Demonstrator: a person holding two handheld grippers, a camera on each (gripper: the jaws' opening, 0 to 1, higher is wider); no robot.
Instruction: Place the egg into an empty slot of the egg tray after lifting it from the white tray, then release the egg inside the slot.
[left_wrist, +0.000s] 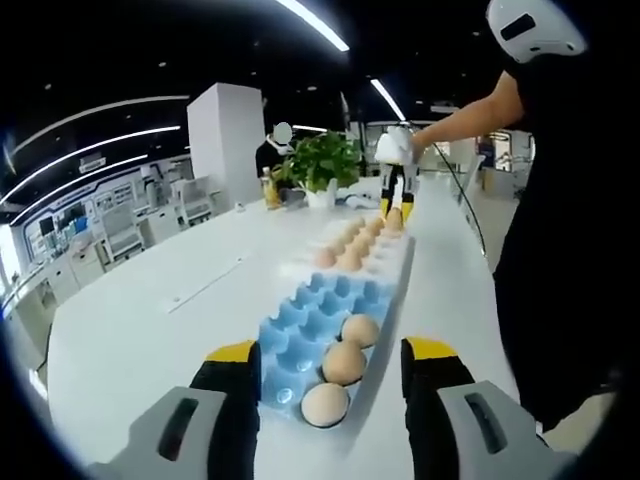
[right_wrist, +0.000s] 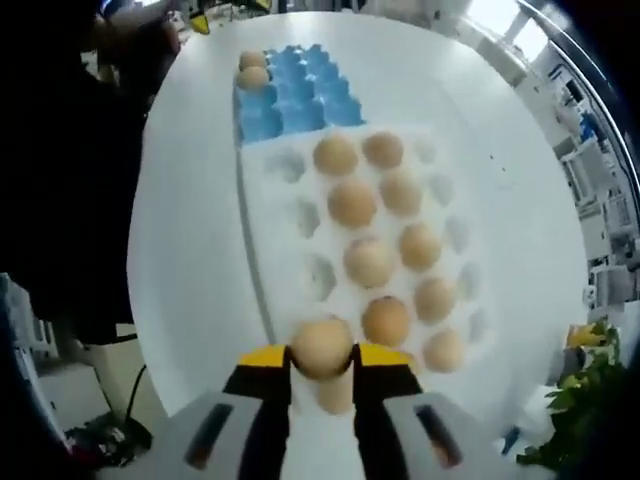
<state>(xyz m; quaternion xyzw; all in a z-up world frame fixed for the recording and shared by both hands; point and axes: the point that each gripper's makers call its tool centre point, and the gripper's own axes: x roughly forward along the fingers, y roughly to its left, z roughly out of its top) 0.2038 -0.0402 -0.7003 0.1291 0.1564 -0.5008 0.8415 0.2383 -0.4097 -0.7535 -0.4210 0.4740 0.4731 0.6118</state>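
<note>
While the right gripper (right_wrist: 321, 372) is clamped on an egg (right_wrist: 322, 346) above the white tray (right_wrist: 268, 225), the blue egg tray (left_wrist: 312, 330) waits beyond with empty slots. Left gripper (left_wrist: 330, 372) hovers, jaws apart, framing the blue tray's near end on the worktop (left_wrist: 150, 320), likely ready to steady it.

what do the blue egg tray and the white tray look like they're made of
Blue egg tray: looks like thin moulded plastic, going by the even saturated colour and faint sheen on the cup ridges; dyed pulp cannot be ruled out.
White tray: smooth, uniform white with soft shaded cups, probably plastic or foam, matte to satin.
The right gripper holds an egg with a matte tan shell.
</note>
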